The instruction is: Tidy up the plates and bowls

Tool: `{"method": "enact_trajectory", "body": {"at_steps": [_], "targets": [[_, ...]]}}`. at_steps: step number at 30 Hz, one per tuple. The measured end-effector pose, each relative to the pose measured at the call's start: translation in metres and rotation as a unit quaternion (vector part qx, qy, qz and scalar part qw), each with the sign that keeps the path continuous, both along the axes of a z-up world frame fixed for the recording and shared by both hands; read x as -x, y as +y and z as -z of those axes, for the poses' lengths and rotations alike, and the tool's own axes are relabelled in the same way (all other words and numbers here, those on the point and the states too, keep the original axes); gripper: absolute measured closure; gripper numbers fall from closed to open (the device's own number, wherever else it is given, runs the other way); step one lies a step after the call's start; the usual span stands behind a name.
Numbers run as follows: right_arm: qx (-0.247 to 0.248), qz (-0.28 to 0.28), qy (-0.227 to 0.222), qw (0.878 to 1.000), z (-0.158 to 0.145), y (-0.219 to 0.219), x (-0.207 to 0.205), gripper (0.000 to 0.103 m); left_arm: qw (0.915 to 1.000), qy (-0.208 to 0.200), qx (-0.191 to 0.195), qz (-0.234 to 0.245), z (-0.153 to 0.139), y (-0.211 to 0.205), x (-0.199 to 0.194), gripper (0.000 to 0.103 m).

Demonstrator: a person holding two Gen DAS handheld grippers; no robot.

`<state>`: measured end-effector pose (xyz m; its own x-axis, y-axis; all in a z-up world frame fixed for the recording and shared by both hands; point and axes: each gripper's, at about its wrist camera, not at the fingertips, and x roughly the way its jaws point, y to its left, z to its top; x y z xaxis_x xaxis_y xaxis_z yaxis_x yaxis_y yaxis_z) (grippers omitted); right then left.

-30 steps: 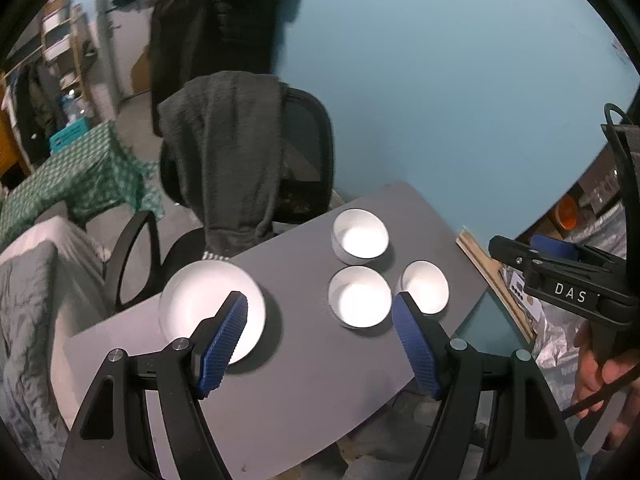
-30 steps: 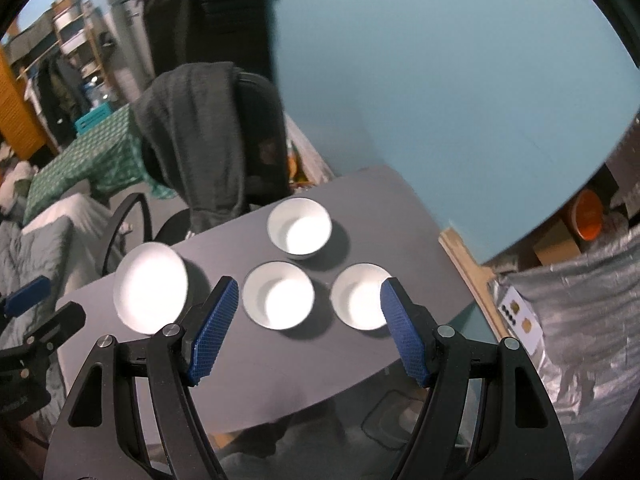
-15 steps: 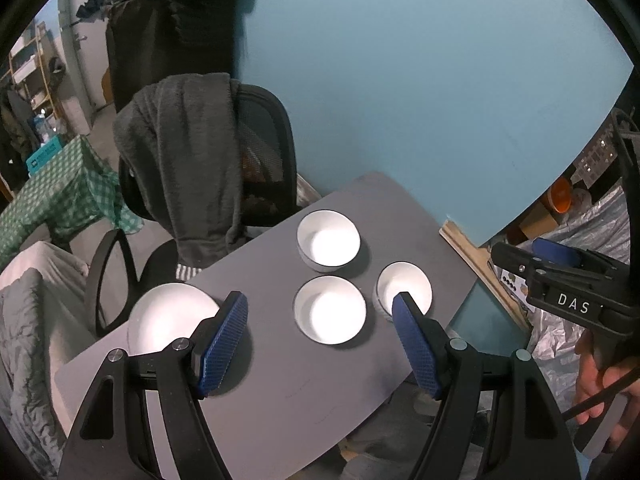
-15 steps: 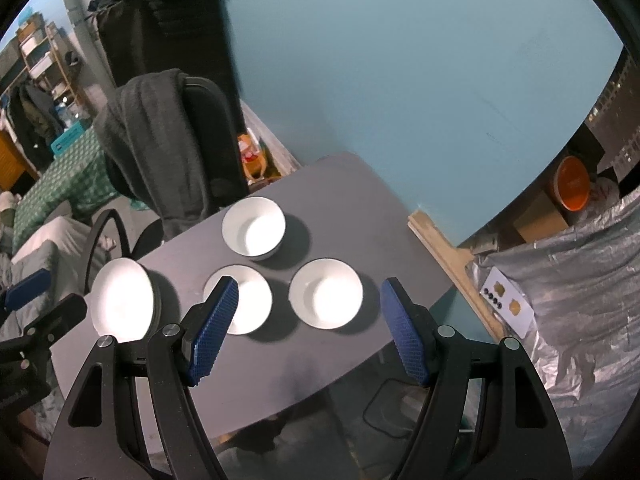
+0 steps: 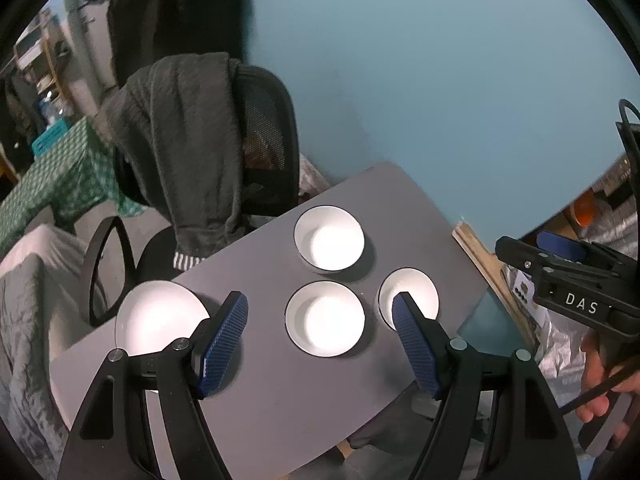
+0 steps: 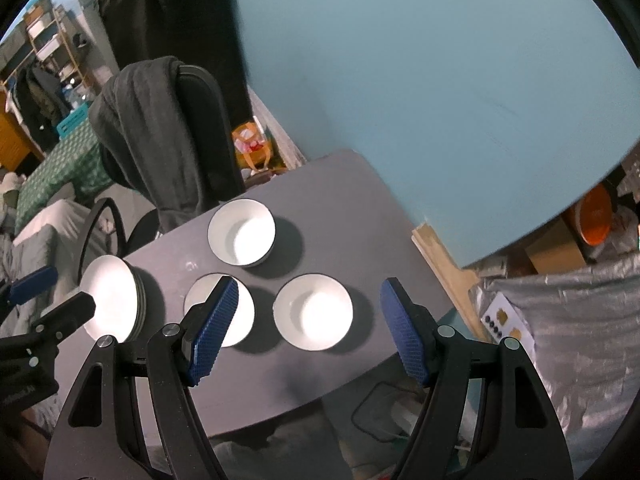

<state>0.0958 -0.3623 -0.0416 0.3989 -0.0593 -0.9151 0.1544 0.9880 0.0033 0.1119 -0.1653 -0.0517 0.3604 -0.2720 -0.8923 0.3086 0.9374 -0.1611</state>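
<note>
Three white bowls and a stack of white plates sit on a grey table (image 5: 280, 400). In the left wrist view the far bowl (image 5: 329, 239), middle bowl (image 5: 325, 319), right bowl (image 5: 412, 296) and plates (image 5: 160, 318) show. My left gripper (image 5: 320, 334) is open and empty above the middle bowl. In the right wrist view the far bowl (image 6: 241, 232), left bowl (image 6: 240, 312), near bowl (image 6: 313, 311) and plates (image 6: 109, 298) show. My right gripper (image 6: 306, 330) is open and empty above the near bowl.
A black office chair (image 5: 256, 152) draped with a grey garment stands behind the table. A teal wall (image 5: 440, 80) runs along the right. A wooden board (image 6: 444, 264) and silver sheet (image 6: 560, 320) lie right of the table. A bed (image 5: 24, 288) is at left.
Both grippers have shifted over the table; the bowls now sit lower and closer in both views. Nothing was taken hold of and the jaws stayed open.
</note>
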Motion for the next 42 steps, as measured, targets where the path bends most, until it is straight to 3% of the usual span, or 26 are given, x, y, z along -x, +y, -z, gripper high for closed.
{"method": "enact_trajectory", "body": {"at_steps": [5,15,23,42], "targets": [[0.0,-0.024,0.009,1.0,0.007,-0.005,-0.013,0.03,0.9991,0.026,0.004,-0.033,0.014,0.0,-0.008,0.027],[-0.002,-0.062,0.028,0.998,0.022,-0.016,-0.037,0.03,0.9966,0.042,-0.007,-0.071,0.029,-0.007,-0.02,0.027],[-0.001,-0.101,0.042,0.994,0.035,-0.018,-0.055,0.03,0.9924,0.056,0.01,-0.109,0.04,-0.008,-0.024,0.027],[-0.02,-0.181,0.09,0.979,0.086,0.002,-0.074,0.03,0.9878,0.075,-0.024,-0.134,0.095,-0.004,-0.021,0.027]]}}
